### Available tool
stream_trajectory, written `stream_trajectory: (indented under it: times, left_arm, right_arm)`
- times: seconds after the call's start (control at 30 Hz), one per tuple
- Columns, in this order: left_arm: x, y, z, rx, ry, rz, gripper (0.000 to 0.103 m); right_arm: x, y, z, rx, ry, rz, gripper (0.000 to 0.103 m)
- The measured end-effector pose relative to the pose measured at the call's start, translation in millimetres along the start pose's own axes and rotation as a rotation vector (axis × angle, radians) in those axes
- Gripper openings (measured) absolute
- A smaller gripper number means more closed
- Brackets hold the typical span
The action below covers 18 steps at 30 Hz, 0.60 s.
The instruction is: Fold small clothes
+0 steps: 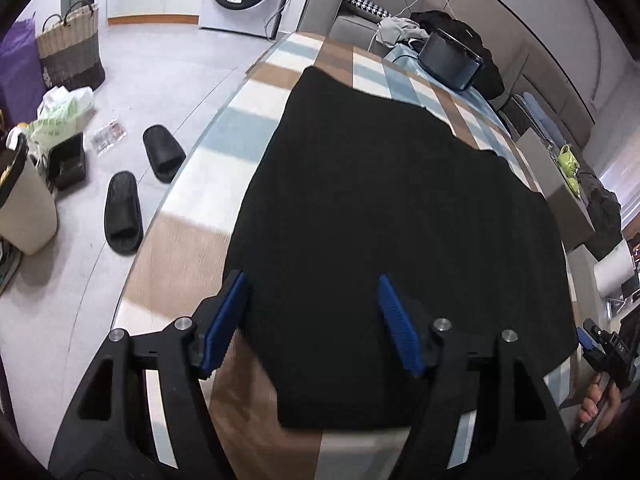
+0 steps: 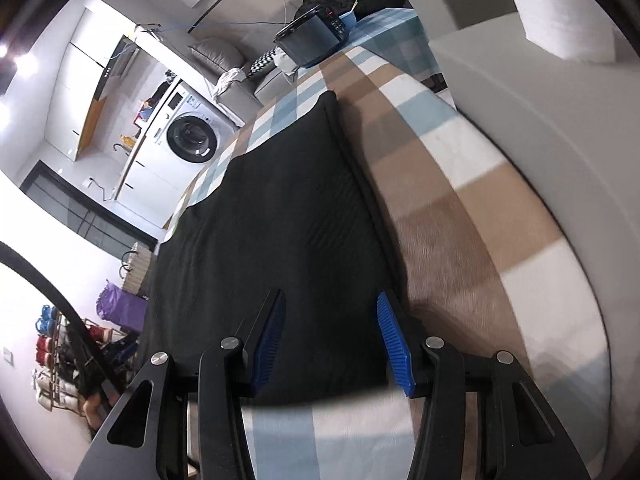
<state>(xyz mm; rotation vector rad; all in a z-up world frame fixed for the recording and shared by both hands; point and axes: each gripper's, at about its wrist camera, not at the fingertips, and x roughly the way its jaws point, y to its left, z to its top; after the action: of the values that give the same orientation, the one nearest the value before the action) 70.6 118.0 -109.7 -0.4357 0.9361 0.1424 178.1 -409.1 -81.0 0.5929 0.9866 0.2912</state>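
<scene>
**Black garment spread flat, both sets of fingers held apart**

On the checked table (image 1: 188, 248), a black garment (image 1: 380, 200) is laid flat, its near edge lying just short of the table's near edge. Both grippers are seen above that near edge: the left gripper (image 1: 312, 320) with its fingers (image 1: 226, 320) spread wide over the garment's left corner, the right gripper (image 2: 332, 340) with its fingers (image 2: 394, 344) moderately apart over the right hem; nothing is gripped by either. Bare table is left along both sides of the cloth. Only in the left wrist view are two black slippers (image 1: 124, 212) on the floor and a hand (image 1: 600, 404) at the right margin shown. Only in the right wrist view is the garment's stitched right hem shown, with a pale box (image 2: 540, 128) standing near it.
</scene>
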Motion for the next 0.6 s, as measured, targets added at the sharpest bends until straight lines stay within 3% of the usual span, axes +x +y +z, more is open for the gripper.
stream_trajectory:
  times: [0.23, 0.53, 0.6]
  left_arm:
    - [-17.7, 11.1, -24.9, 0.005, 0.014, 0.042, 0.065]
    - [-16.1, 12.5, -27.2, -0.054, 0.035, -0.023, 0.065]
    - [-12.1, 8.4, -25.8, -0.059, 0.032, -0.030, 0.057]
  right_arm:
    - [1.4, 3.5, -0.3, -0.002, 0.011, 0.007, 0.051]
    - [-6.2, 2.3, -8.1, 0.062, 0.001, 0.051, 0.051]
    - [-9.9, 3.6, -13.1, 0.062, -0.003, 0.050, 0.051]
